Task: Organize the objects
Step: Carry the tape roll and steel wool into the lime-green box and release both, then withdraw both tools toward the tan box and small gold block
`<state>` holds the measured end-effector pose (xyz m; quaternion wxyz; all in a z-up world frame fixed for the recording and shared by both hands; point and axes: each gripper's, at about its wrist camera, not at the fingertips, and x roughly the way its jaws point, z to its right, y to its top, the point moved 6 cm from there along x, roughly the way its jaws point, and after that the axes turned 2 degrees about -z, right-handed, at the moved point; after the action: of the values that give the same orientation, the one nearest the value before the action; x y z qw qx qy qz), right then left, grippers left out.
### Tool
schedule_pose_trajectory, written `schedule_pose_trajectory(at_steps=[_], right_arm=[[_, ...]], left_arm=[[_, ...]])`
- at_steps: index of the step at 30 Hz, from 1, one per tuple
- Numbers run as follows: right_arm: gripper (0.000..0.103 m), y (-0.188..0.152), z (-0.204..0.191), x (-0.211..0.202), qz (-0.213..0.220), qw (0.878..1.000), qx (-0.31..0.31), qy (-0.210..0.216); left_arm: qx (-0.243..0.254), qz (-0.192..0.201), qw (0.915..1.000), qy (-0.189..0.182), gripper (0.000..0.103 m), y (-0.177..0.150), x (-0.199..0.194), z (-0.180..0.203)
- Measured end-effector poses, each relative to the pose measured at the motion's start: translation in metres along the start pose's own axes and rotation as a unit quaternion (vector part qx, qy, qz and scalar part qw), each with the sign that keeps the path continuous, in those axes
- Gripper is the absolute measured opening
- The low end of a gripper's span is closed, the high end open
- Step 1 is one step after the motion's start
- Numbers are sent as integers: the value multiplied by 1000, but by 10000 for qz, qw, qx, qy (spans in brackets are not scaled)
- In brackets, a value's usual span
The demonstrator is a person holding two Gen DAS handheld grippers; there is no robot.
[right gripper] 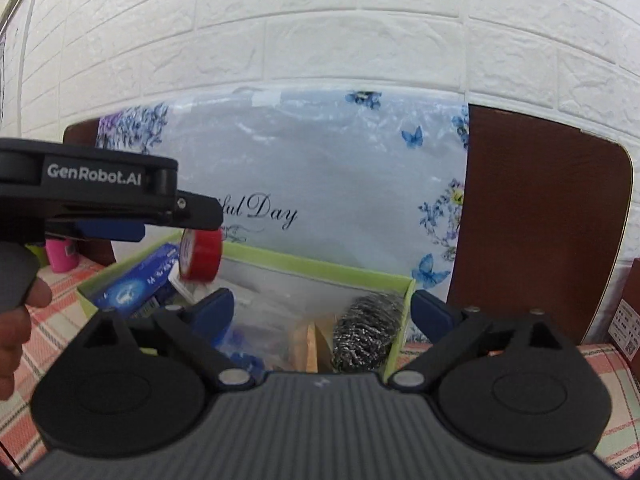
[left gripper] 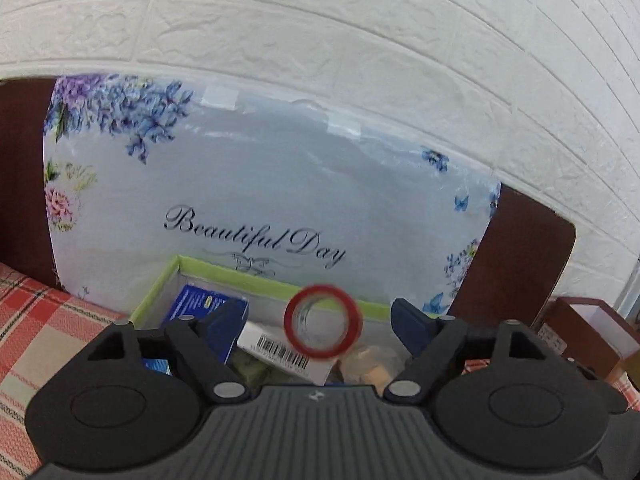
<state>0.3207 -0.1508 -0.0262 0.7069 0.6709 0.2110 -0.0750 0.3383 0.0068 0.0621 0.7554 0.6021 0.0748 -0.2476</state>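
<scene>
A red roll of tape (left gripper: 323, 321) is in the air between the spread fingers of my left gripper (left gripper: 320, 320), touching neither, above a green-rimmed box (left gripper: 256, 280). In the right wrist view the roll (right gripper: 201, 255) hangs just below the left gripper's fingers (right gripper: 192, 210), over the box's left end (right gripper: 320, 266). The box holds a blue carton (left gripper: 208, 306), a white barcoded pack (left gripper: 280, 350), a steel scourer (right gripper: 366, 330) and other small items. My right gripper (right gripper: 322, 312) is open and empty above the box's near side.
A floral "Beautiful Day" bag (left gripper: 260, 184) leans on a dark wooden board (right gripper: 540, 220) and white brick wall behind the box. A checked red tablecloth (left gripper: 48, 328) covers the table. A brown box (left gripper: 588, 332) stands right, a pink cup (right gripper: 62, 256) left.
</scene>
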Motion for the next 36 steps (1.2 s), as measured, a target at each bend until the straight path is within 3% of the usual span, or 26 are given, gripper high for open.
schedule_pose_trajectory(at_steps=[5, 24, 36], right_arm=[[103, -8, 10, -8, -56, 9989, 465, 63], [103, 2, 10, -61, 83, 9996, 278, 27], [103, -17, 33, -94, -57, 9997, 202, -143]], left_arm=[[-310, -204, 9993, 56, 85, -21, -5, -10], [-290, -301, 9990, 144, 85, -34, -45, 8], [-114, -567, 9983, 16, 85, -61, -62, 35]])
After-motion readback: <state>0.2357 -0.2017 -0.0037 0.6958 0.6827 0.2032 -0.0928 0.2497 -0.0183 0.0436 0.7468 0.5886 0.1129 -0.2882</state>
